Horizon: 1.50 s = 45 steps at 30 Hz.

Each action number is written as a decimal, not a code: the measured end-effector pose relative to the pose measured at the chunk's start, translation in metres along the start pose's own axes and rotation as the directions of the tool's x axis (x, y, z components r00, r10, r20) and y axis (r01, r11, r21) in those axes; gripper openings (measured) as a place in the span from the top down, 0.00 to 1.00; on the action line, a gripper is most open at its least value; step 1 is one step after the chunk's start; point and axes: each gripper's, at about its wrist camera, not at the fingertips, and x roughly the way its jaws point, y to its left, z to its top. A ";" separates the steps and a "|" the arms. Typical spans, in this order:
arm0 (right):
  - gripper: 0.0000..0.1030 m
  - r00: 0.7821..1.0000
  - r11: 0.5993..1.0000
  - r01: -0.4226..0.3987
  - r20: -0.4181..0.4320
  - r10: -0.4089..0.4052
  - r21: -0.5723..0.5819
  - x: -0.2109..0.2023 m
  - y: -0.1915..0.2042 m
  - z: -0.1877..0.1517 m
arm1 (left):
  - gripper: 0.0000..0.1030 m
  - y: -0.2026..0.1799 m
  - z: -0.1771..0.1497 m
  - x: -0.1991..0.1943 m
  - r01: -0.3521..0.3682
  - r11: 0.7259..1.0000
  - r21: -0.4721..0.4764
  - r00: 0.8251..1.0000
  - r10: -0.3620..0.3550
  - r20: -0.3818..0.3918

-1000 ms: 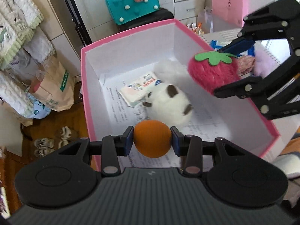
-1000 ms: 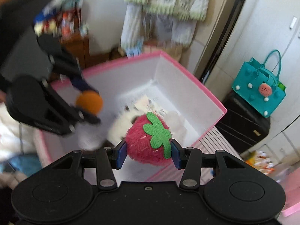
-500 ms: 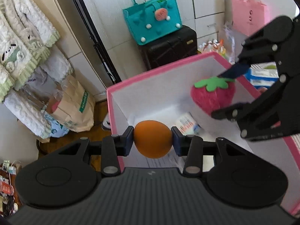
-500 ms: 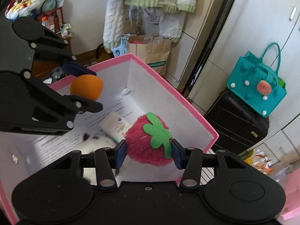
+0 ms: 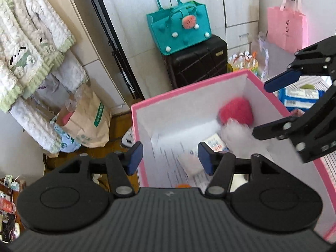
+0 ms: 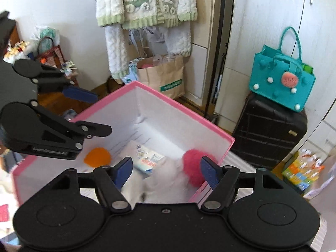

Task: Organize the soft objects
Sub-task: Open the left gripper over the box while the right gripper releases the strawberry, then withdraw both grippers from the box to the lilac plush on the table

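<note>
A pink box (image 5: 189, 88) with white inside walls (image 6: 168, 103) holds the soft objects. The red plush strawberry (image 5: 236, 110) lies in it near the far right corner, also in the right wrist view (image 6: 194, 167). The orange ball (image 6: 97, 157) lies near the left wall; only a sliver (image 5: 182, 185) shows in the left wrist view. A white fluffy toy (image 5: 237, 136) and a tissue pack (image 6: 148, 160) lie between them. My left gripper (image 5: 170, 157) is open and empty over the box's left edge. My right gripper (image 6: 166, 171) is open and empty above the box.
A teal felt bag (image 5: 178, 31) sits on a black suitcase (image 5: 197, 61) behind the box. A brown paper bag (image 5: 88, 117) stands on the floor at left under hanging fleece clothes (image 5: 27, 48). A pink bag (image 5: 285, 29) hangs at the right.
Both grippers opened. The orange ball dropped out of my left gripper and the strawberry out of my right gripper; both now lie in the box.
</note>
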 end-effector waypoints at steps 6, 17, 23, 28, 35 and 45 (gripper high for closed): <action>0.27 1.000 1.000 -0.024 0.000 0.024 -0.007 -0.037 0.018 -0.014 | 0.40 -0.006 -0.010 -0.032 0.035 0.999 0.000 0.999 -0.035 -0.034; 0.26 0.999 0.999 -0.028 0.042 0.030 -0.034 -0.104 0.049 -0.038 | 0.34 -0.031 -0.030 -0.101 0.078 0.996 0.049 0.996 -0.075 -0.051; 0.26 0.997 0.998 -0.016 0.069 0.021 -0.064 -0.137 0.061 -0.056 | 0.31 -0.041 -0.045 -0.132 0.067 0.995 0.071 0.997 -0.064 -0.042; 0.25 0.994 0.998 -0.023 0.105 0.030 -0.065 -0.164 0.064 -0.071 | 0.30 -0.052 -0.058 -0.151 0.088 0.992 0.090 0.996 -0.085 -0.041; 0.21 0.992 0.994 -0.004 0.127 0.017 -0.108 -0.190 0.077 -0.096 | 0.28 -0.066 -0.074 -0.173 0.115 0.989 0.096 0.993 -0.114 -0.021; 0.18 0.987 0.994 0.017 0.163 0.001 -0.110 -0.209 0.091 -0.156 | 0.25 -0.094 -0.102 -0.203 0.161 0.984 0.070 0.983 -0.166 0.077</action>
